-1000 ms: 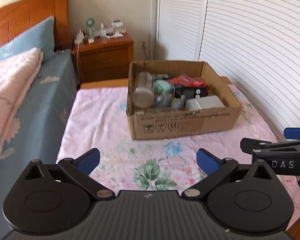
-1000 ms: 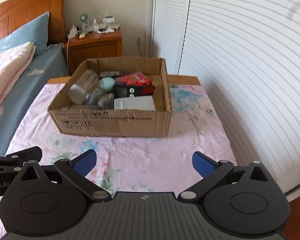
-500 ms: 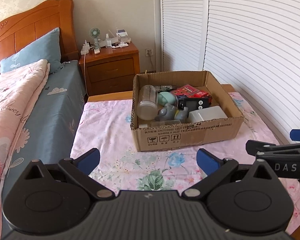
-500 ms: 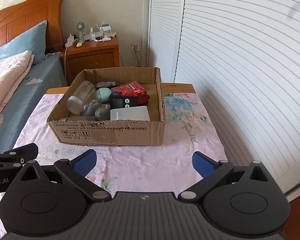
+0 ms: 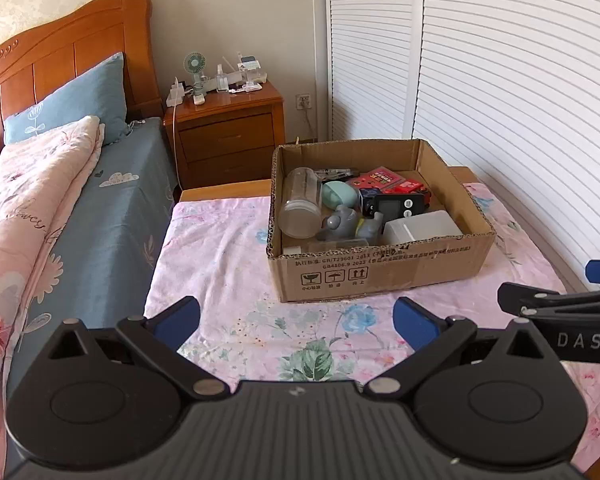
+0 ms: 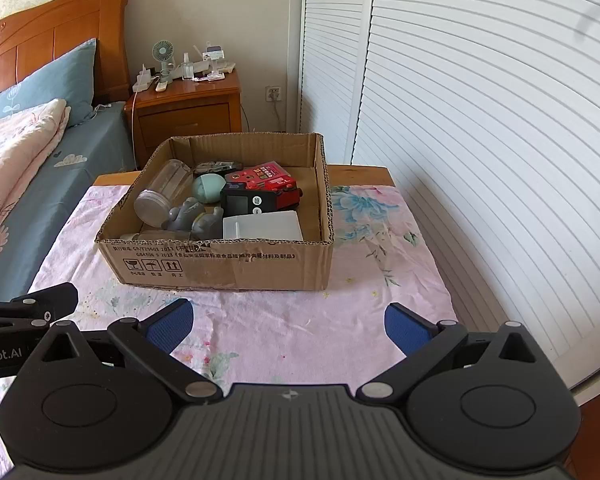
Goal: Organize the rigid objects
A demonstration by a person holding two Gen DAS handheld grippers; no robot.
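Observation:
A cardboard box (image 5: pixel 380 276) stands on a table with a pink floral cloth; it also shows in the right wrist view (image 6: pixel 220 264). Inside lie a clear plastic jar (image 5: pixel 300 204), a mint-green egg shape (image 5: pixel 340 196), a grey figurine (image 5: pixel 340 224), a black device with a screen (image 5: pixel 396 204), a red box (image 5: pixel 380 178) and a white container (image 5: pixel 420 228). My left gripper (image 5: pixel 296 318) is open and empty, held back from the box's near side. My right gripper (image 6: pixel 288 320) is open and empty, also short of the box. Part of the right gripper (image 5: pixel 560 312) shows at the left wrist view's right edge.
A bed with blue sheet (image 5: pixel 100 200) and pink quilt (image 5: pixel 20 208) lies to the left. A wooden nightstand (image 5: pixel 228 136) with a small fan and clutter stands behind. White louvered doors (image 5: pixel 500 100) run along the right. The floral cloth (image 5: pixel 228 280) lies in front of the box.
Both grippers have drawn back and risen away from the box, so more of the room shows. Both stay open and empty. The box and its contents have not moved.

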